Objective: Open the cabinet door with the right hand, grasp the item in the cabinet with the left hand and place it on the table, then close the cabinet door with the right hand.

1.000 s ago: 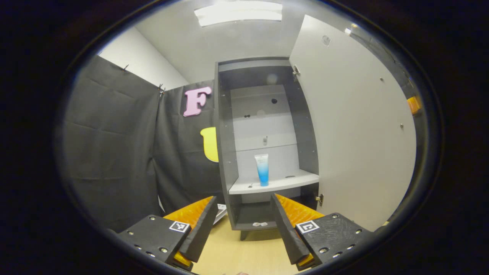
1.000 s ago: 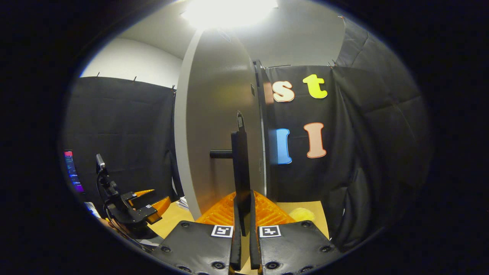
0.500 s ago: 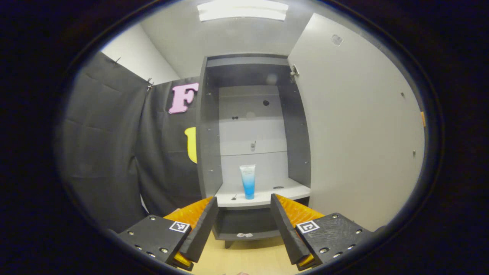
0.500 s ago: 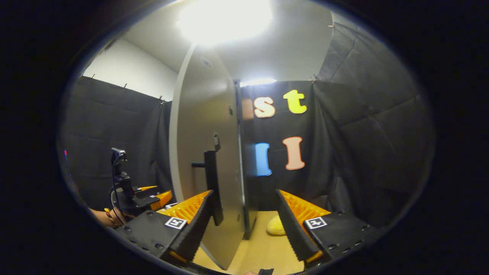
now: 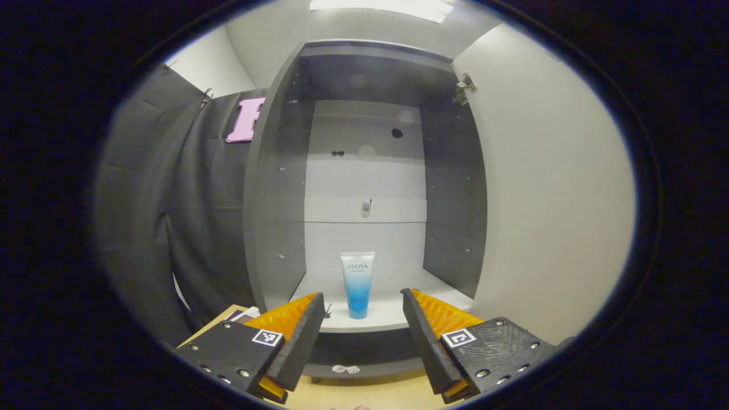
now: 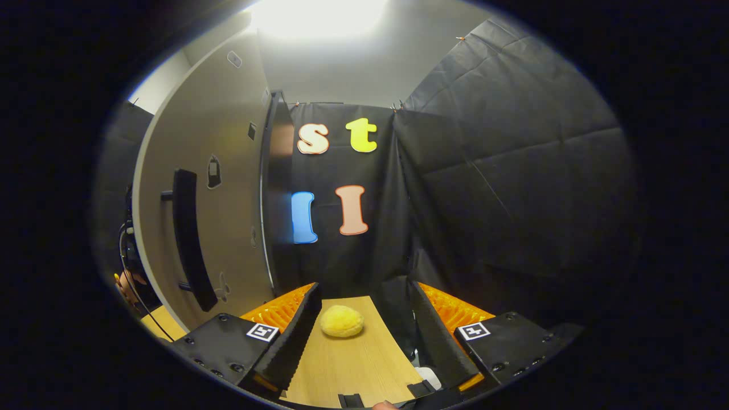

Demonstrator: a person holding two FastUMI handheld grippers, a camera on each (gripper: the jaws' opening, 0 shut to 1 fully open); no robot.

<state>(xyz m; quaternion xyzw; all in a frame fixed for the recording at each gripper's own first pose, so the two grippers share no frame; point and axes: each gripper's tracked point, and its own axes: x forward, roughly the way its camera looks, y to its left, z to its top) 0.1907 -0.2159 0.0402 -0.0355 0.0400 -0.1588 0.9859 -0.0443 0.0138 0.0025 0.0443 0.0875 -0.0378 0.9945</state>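
A blue-and-white tube (image 5: 357, 283) stands upright on the white shelf (image 5: 393, 310) inside the grey cabinet (image 5: 279, 188). My left gripper (image 5: 361, 327) is open just in front of the shelf, the tube a short way beyond its fingers and apart from them. The white cabinet door (image 5: 547, 188) stands swung wide at the right. In the right gripper view the same door (image 6: 216, 188) is at the left with its dark bar handle (image 6: 191, 239). My right gripper (image 6: 364, 330) is open, off to the right of the handle, holding nothing.
A yellow fuzzy ball (image 6: 342, 321) lies on the wooden table (image 6: 353, 364) between the right gripper's fingers but farther off. A person's hand (image 6: 126, 285) shows past the door's edge. A lower cabinet compartment (image 5: 370, 350) sits under the shelf. Black cloth walls close in both sides.
My right gripper let go of the door handle, opened and swung away to the right. My left gripper moved forward toward the cabinet, so the tube looms larger.
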